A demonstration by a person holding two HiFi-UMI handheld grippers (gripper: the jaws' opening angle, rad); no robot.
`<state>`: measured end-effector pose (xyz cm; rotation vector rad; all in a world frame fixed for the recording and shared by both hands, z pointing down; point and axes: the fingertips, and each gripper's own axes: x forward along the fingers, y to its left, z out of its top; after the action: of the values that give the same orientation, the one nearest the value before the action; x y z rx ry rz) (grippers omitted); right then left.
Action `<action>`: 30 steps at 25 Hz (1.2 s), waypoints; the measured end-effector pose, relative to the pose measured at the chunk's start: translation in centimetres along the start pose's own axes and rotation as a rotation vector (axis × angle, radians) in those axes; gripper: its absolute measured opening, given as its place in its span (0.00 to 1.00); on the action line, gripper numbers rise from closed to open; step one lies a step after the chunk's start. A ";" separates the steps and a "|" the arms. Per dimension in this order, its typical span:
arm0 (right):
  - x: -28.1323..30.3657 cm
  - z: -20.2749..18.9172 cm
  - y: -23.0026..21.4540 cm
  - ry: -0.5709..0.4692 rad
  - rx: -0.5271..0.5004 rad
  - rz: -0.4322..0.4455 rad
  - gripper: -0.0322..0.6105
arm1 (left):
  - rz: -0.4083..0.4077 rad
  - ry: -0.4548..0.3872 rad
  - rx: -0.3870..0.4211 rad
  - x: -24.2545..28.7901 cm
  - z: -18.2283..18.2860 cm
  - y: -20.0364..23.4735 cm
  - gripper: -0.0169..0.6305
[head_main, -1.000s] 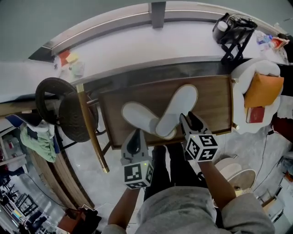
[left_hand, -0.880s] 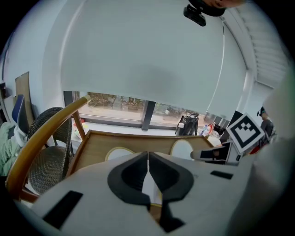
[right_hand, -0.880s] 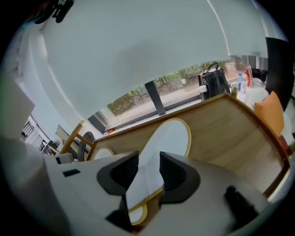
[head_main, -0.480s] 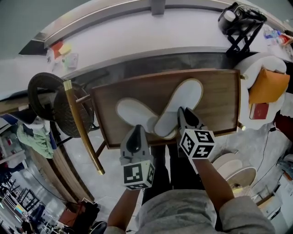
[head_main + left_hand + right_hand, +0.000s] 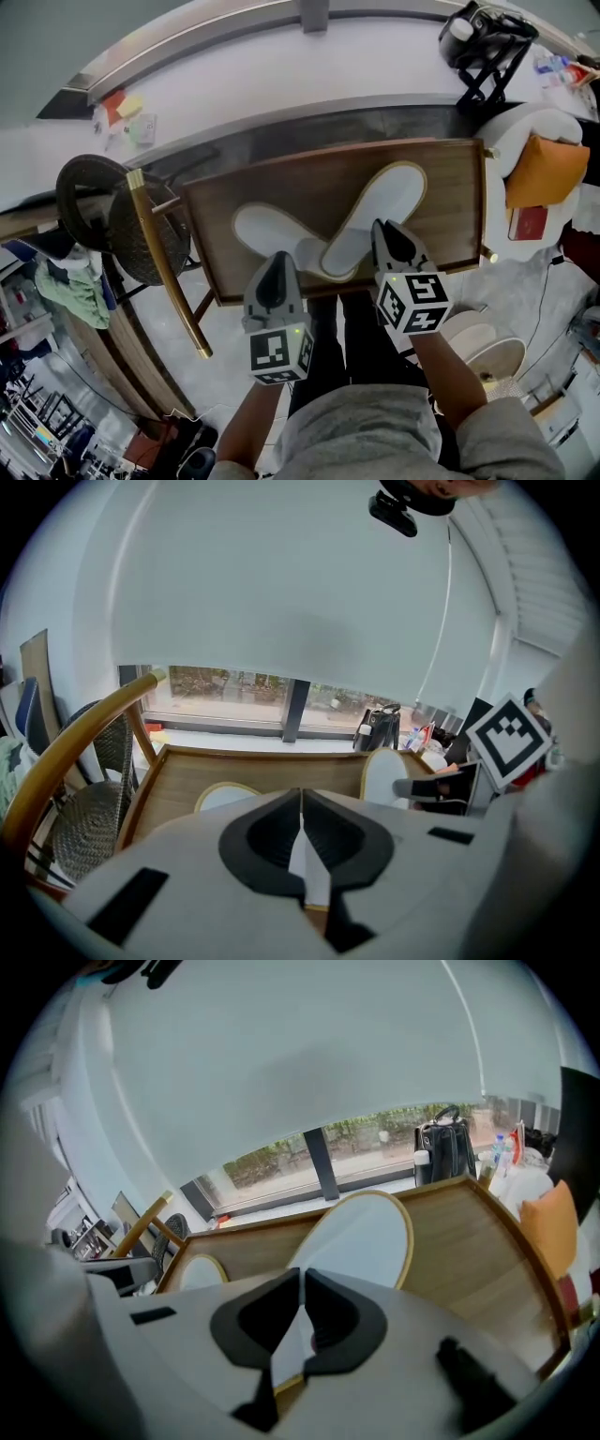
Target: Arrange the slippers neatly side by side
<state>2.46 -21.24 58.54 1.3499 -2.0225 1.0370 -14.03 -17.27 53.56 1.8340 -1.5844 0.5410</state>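
Two white slippers with tan edging lie crossed in a V on the wooden table [image 5: 441,187]. The left slipper [image 5: 258,230] points to the far left and the right slipper [image 5: 380,202] to the far right, and their heels overlap at the near edge. My left gripper [image 5: 279,261] is shut on the near edge of the left slipper [image 5: 220,797], with white material pinched between its jaws. My right gripper [image 5: 382,230] has just been closing and now pinches the heel rim of the right slipper [image 5: 361,1237].
A gold-framed wicker chair [image 5: 155,239] stands tight against the table's left side. A white armchair with an orange cushion [image 5: 544,169] is at the right. A black bag [image 5: 478,47] sits on the window ledge behind. The person's legs are under the near edge.
The right gripper's jaws, wide apart a second ago, have closed on the right slipper's heel. The left gripper stays shut at the left slipper. The slippers have not shifted.
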 end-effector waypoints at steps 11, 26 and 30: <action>-5.3 1.4 -1.4 0.044 -0.228 -0.016 0.11 | -0.032 -0.030 0.027 -0.9 1.5 -1.3 0.06; -0.4 -0.4 -3.9 0.152 -0.137 -0.035 0.11 | 0.003 -0.010 0.017 -0.6 1.0 -2.1 0.06; 1.1 -1.0 -4.6 0.184 -0.125 -0.034 0.11 | 0.020 -0.006 0.006 -0.3 1.0 -1.9 0.06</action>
<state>6.24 -22.07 61.38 1.1761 -1.8896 0.9654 -12.32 -17.64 52.27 1.8272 -1.6091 0.5498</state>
